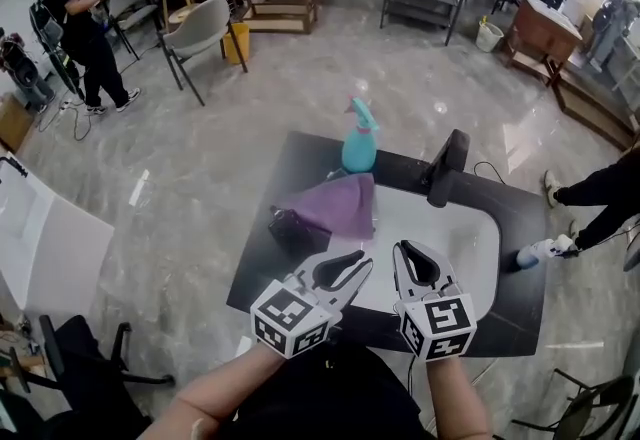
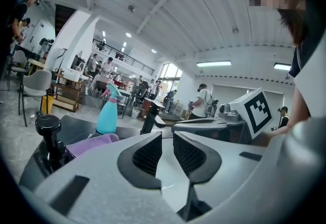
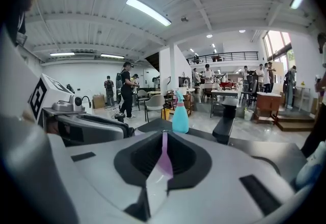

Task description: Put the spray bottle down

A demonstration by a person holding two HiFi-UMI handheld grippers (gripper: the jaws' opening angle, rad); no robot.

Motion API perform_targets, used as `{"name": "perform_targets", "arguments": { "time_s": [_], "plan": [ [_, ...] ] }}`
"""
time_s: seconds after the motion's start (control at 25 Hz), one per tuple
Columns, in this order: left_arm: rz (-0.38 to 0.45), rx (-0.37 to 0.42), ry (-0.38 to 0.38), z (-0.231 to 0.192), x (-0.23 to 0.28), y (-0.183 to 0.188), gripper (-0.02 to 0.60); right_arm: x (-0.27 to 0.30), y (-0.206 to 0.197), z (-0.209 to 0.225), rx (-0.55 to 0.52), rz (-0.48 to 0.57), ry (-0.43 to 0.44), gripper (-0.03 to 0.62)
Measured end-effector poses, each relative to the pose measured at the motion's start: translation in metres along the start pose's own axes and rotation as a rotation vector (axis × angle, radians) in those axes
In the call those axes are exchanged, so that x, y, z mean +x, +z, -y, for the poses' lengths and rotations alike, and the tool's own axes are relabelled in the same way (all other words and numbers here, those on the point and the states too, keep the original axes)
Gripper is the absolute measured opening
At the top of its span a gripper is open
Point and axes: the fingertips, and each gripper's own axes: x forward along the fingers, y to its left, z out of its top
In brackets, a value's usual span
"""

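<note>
Your left gripper [image 1: 366, 265]: low over the near edge, pointing far, jaws slightly apart, empty.
Your right gripper [image 1: 402, 248]: just right of it, jaws together, empty.
Spray bottle [image 1: 359, 140]: upright at the far edge of the counter [image 1: 300, 156].

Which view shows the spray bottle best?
Head view: spray bottle stands whole and upright beyond the purple cloth. Right gripper view shows it centred but smaller; left gripper view, small at left.

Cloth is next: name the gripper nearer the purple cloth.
The left gripper: its tips nearly reach the purple cloth; the right gripper is farther off.
</note>
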Motion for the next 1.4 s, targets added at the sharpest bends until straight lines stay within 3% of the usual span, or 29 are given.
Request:
{"name": "perform_targets", "arguments": {
  "time_s": [0.68, 1.4],
  "plan": [
    [-0.018, -0.016, -0.004, 0.002, -0.010, -0.010, 0.061, -0.033, -0.038, -0.029, 0.145, -0.059, 0.047, 0.006],
    [-0.027, -0.044, -0.013, 0.005, -0.001, -0.013, 0.061, -0.029, -0.040, -0.027, 0.113, -0.075, 0.064, 0.007]
  ]
}}
